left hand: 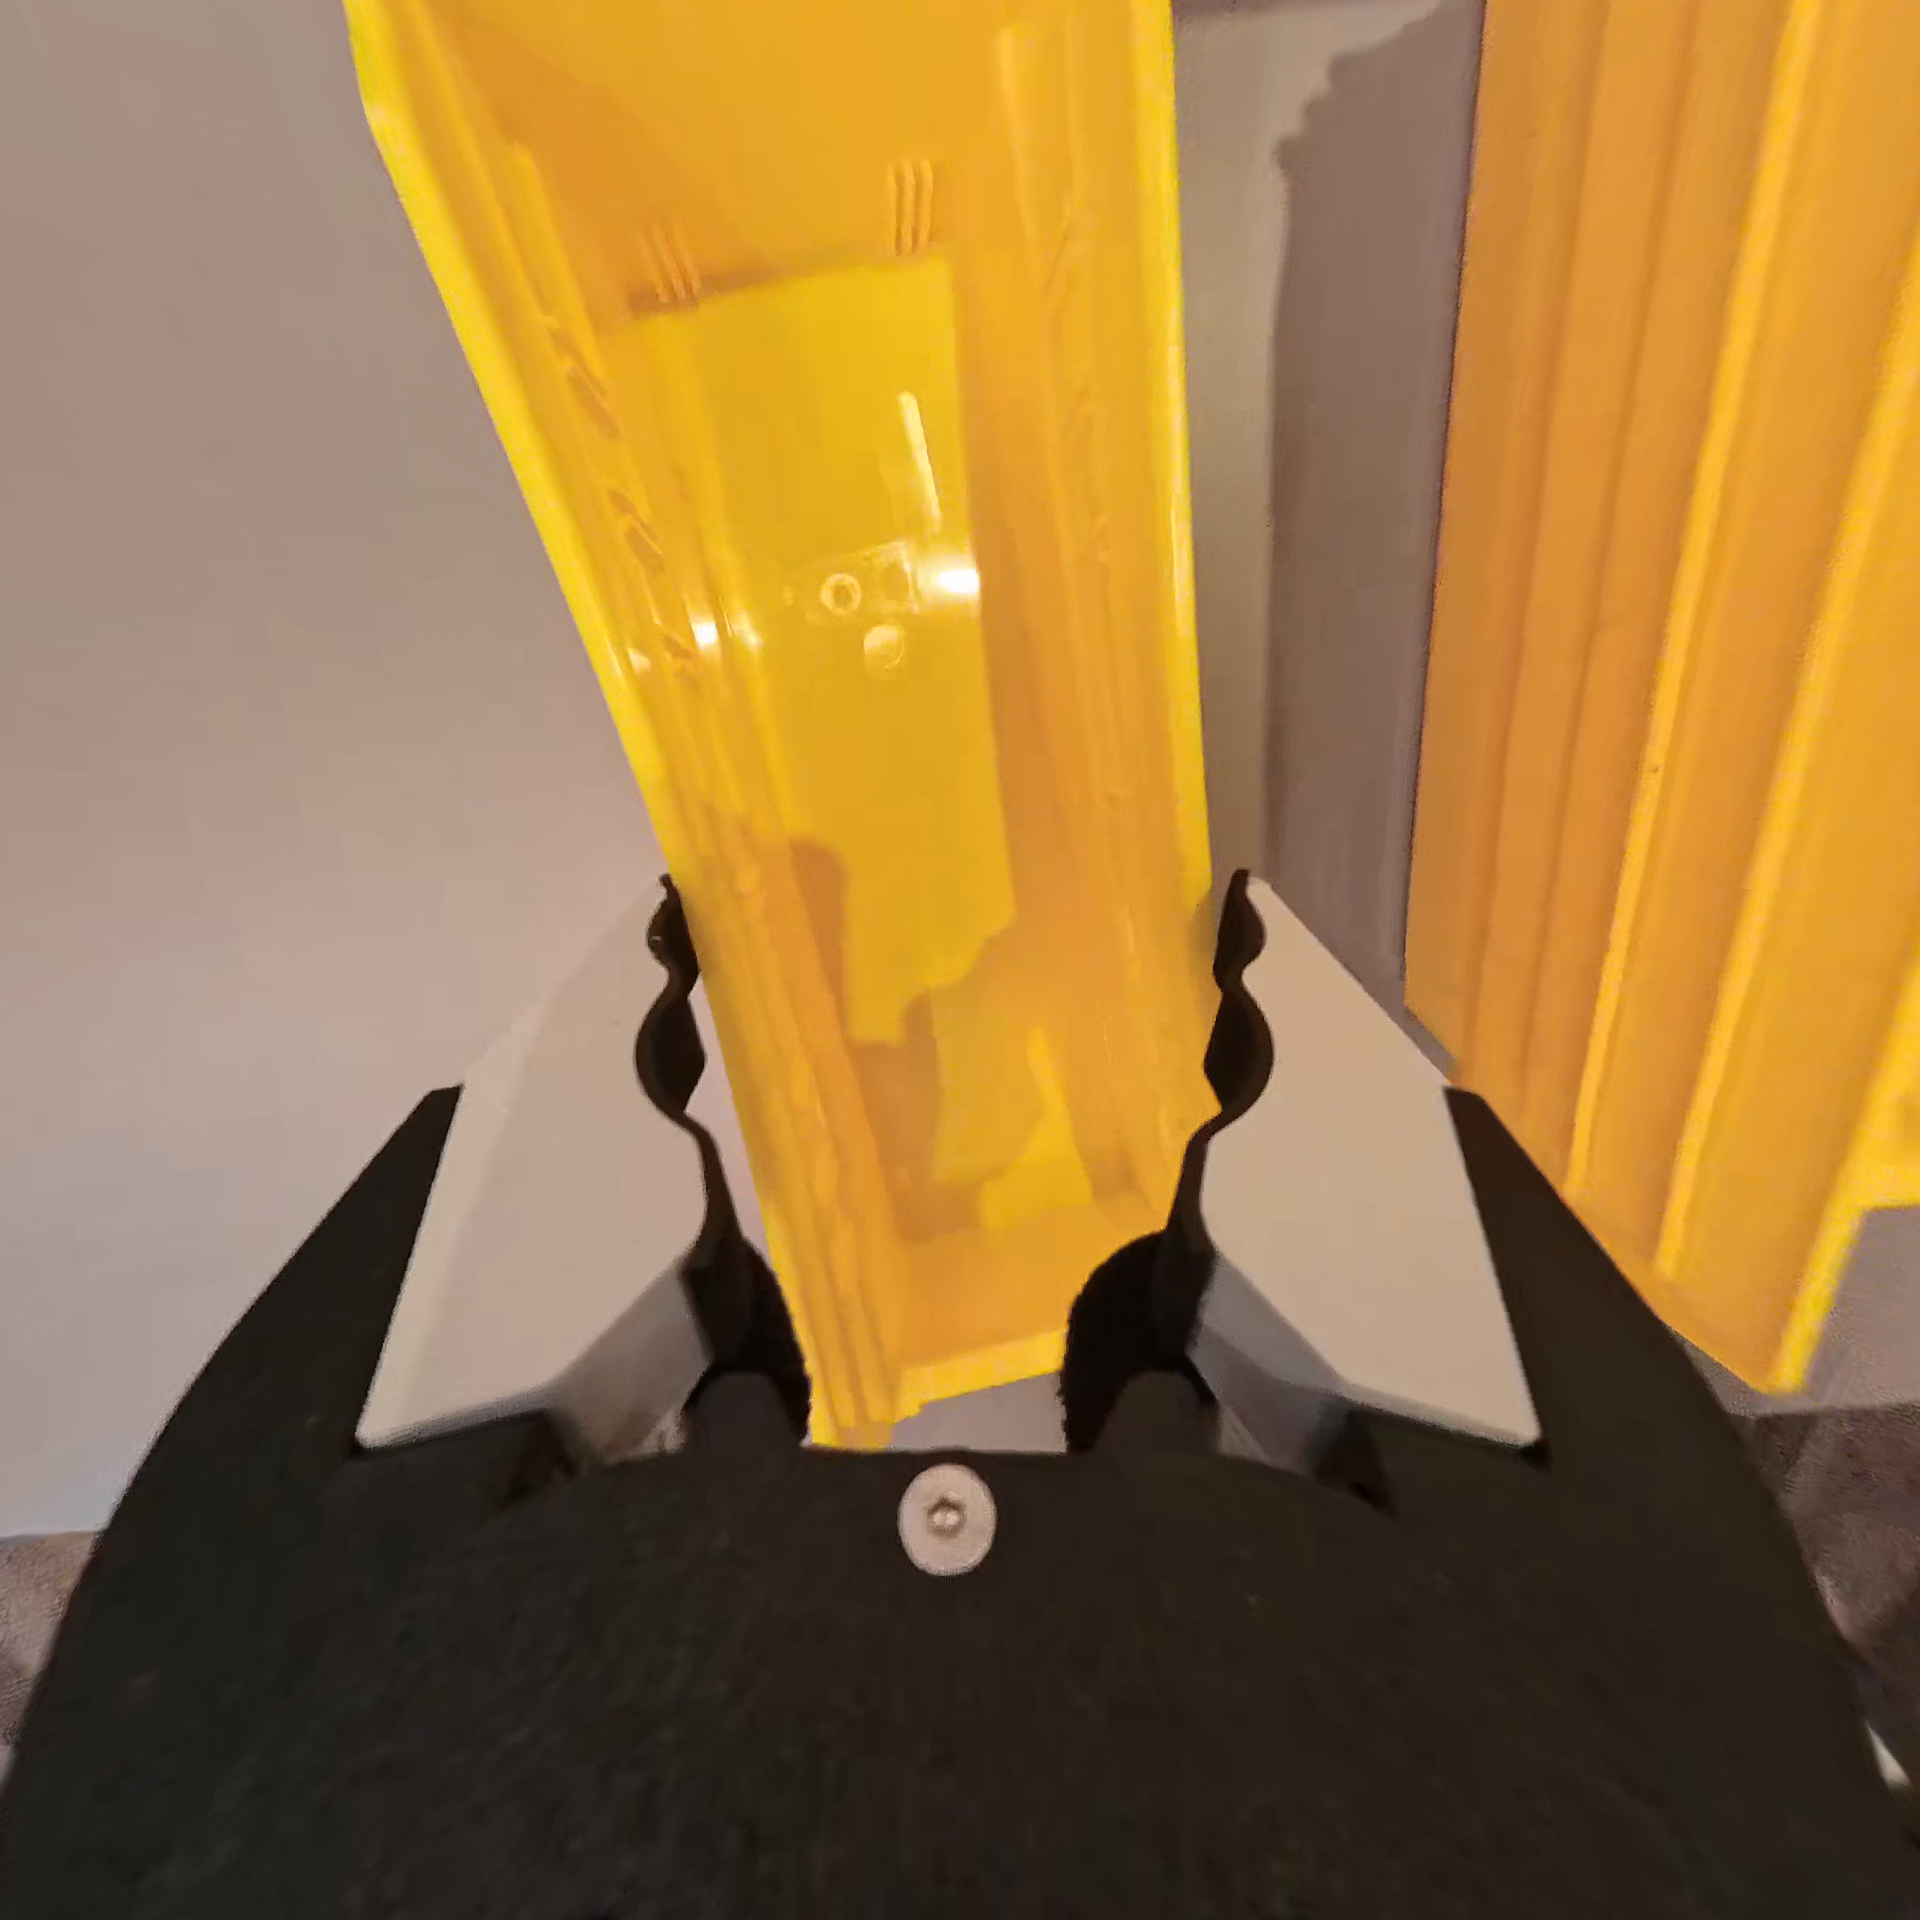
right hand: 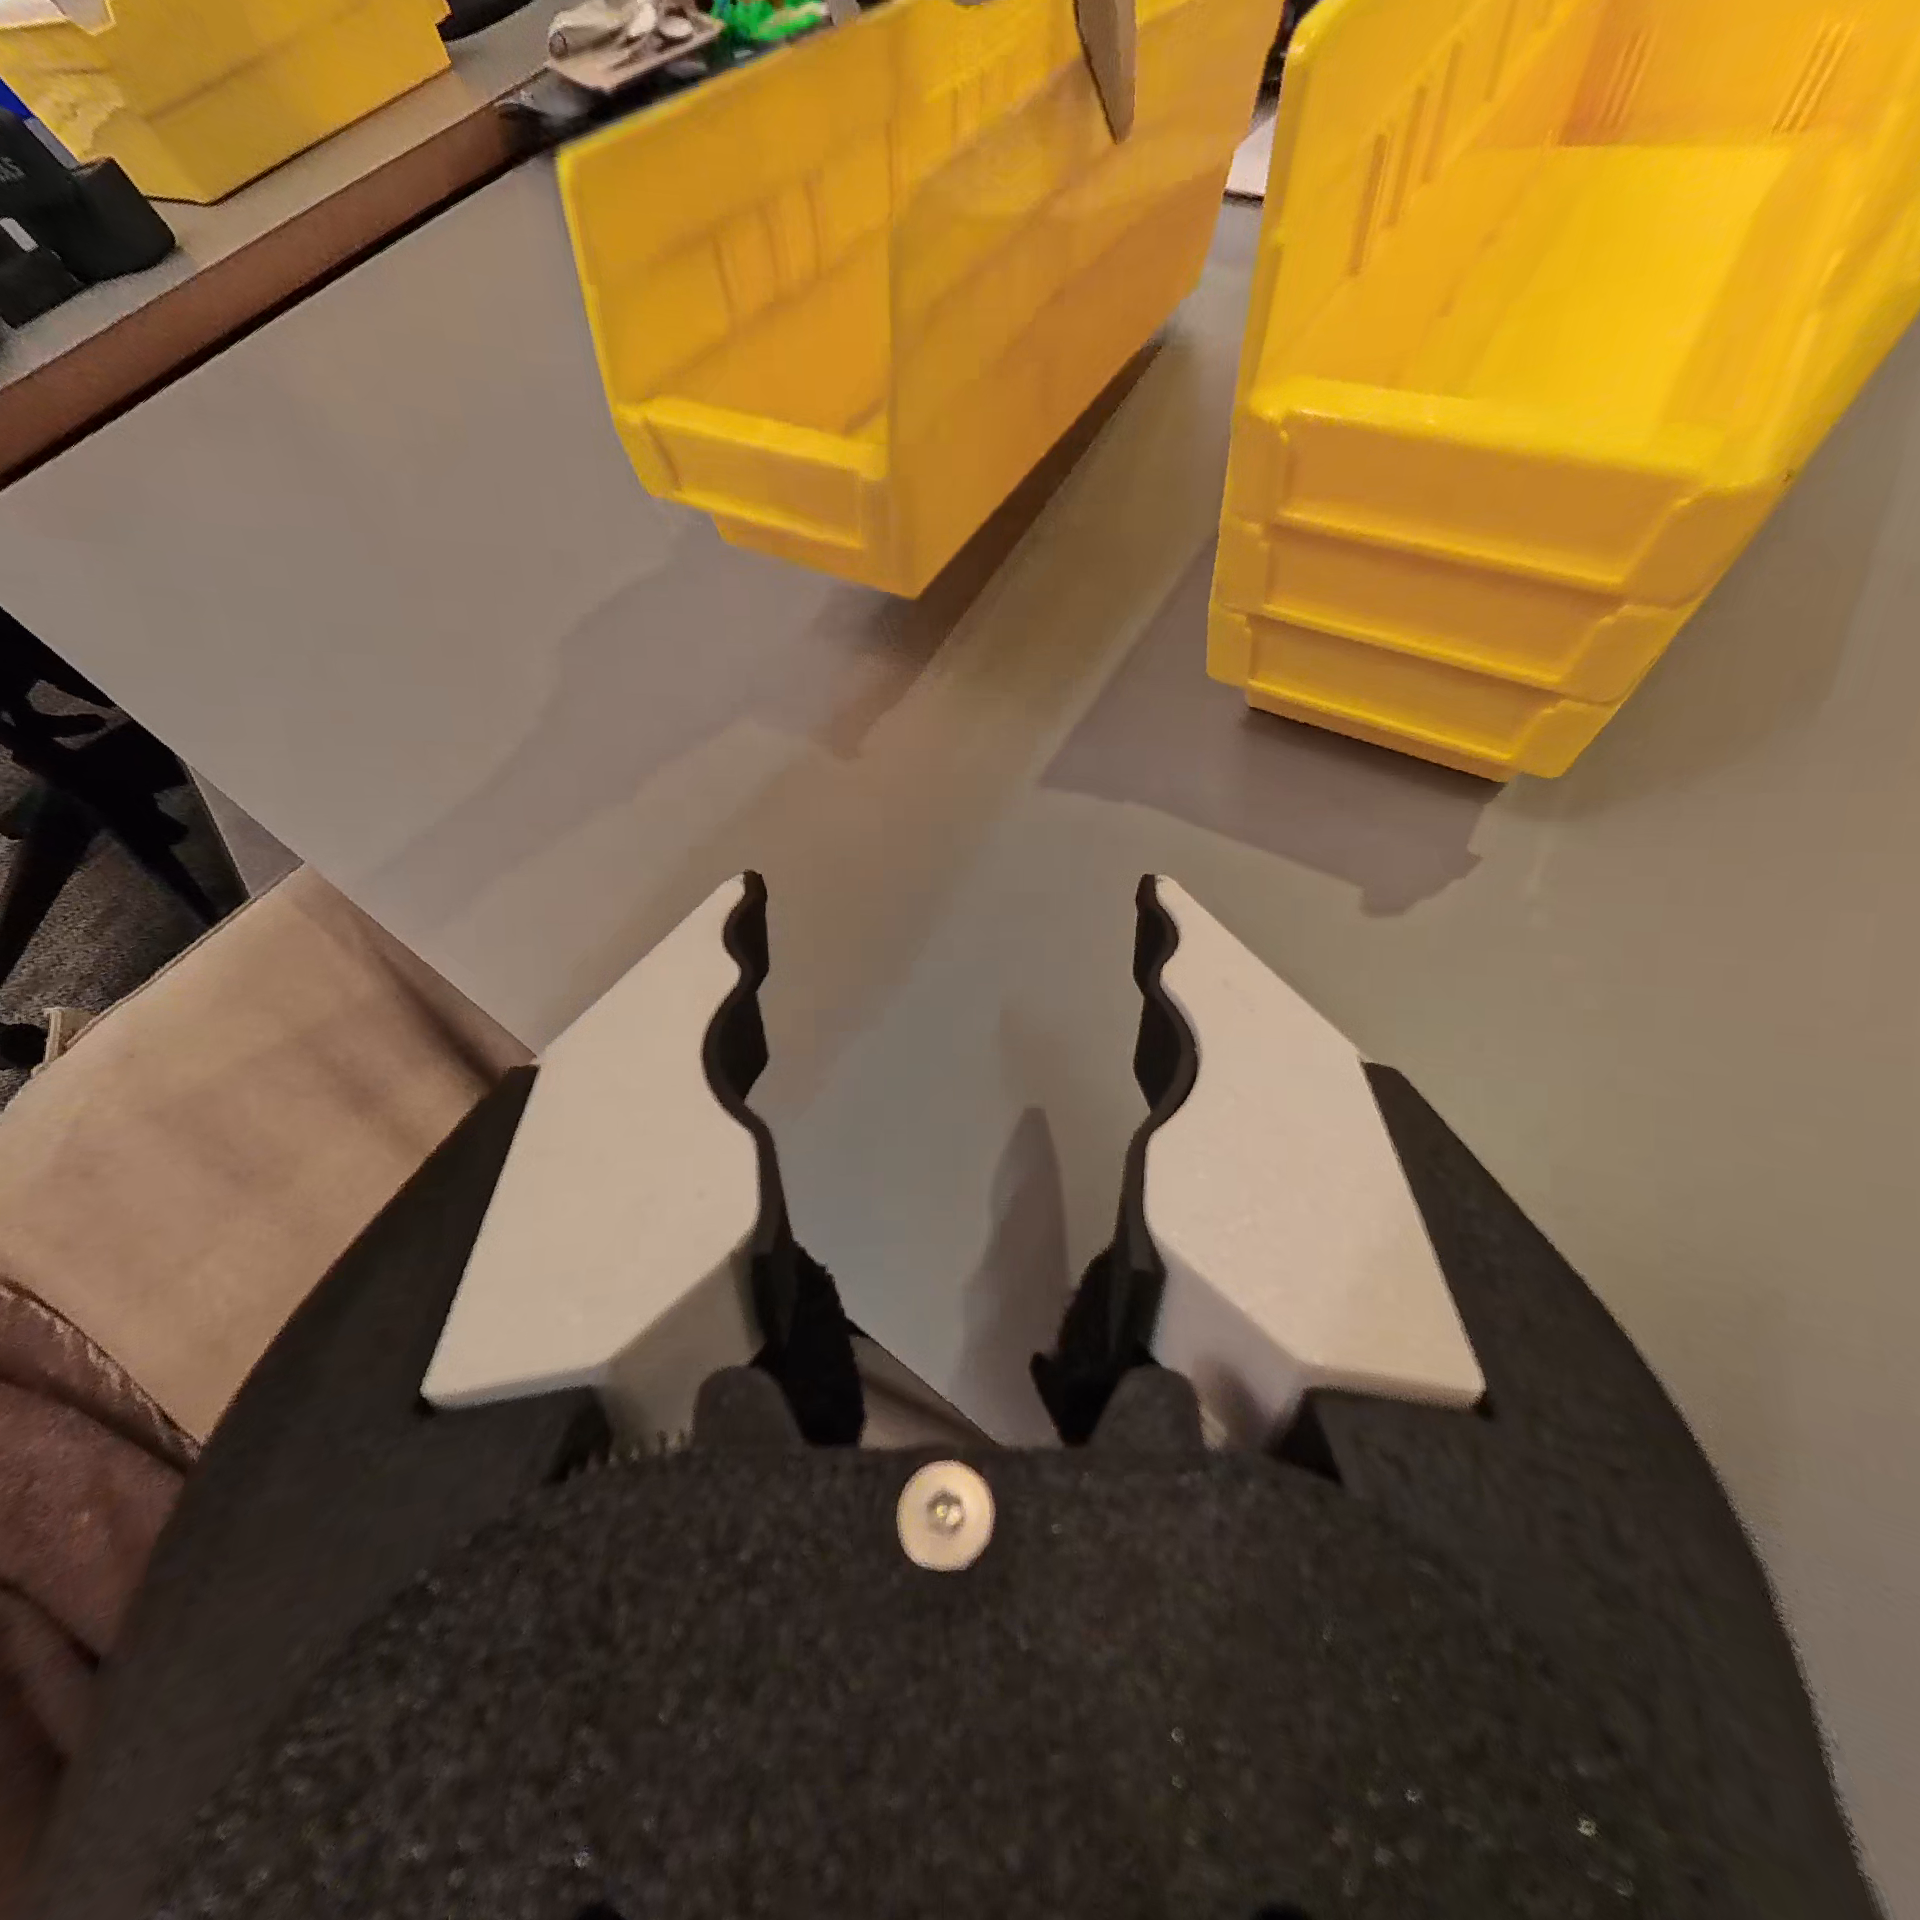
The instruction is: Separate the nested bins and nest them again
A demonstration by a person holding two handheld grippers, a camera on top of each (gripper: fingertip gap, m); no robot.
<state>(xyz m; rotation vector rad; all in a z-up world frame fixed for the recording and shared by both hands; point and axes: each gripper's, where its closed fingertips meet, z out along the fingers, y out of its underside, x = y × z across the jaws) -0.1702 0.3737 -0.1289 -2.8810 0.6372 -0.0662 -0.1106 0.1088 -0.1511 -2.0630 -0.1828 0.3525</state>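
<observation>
Left claw (left hand: pixel 951 914) clamped on something, right claw (right hand: pixel 951 914) parted, empty

My right gripper (right hand: pixel 951 904) hangs open over the grey table (right hand: pixel 416 582); single yellow bin (right hand: pixel 831 343) at eleven o'clock, nested stack (right hand: pixel 1455 540) at one.

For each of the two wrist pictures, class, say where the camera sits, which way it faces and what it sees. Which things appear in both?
Left wrist view: sits on the left claw, looks along its fingers, which grip the lifted yellow bin above the grey table.
Right wrist view: sits on the right claw, open and empty, facing across the table toward the bins; a sleeve shows at left.
Shared: the lifted bin, the nested stack and the table.
</observation>
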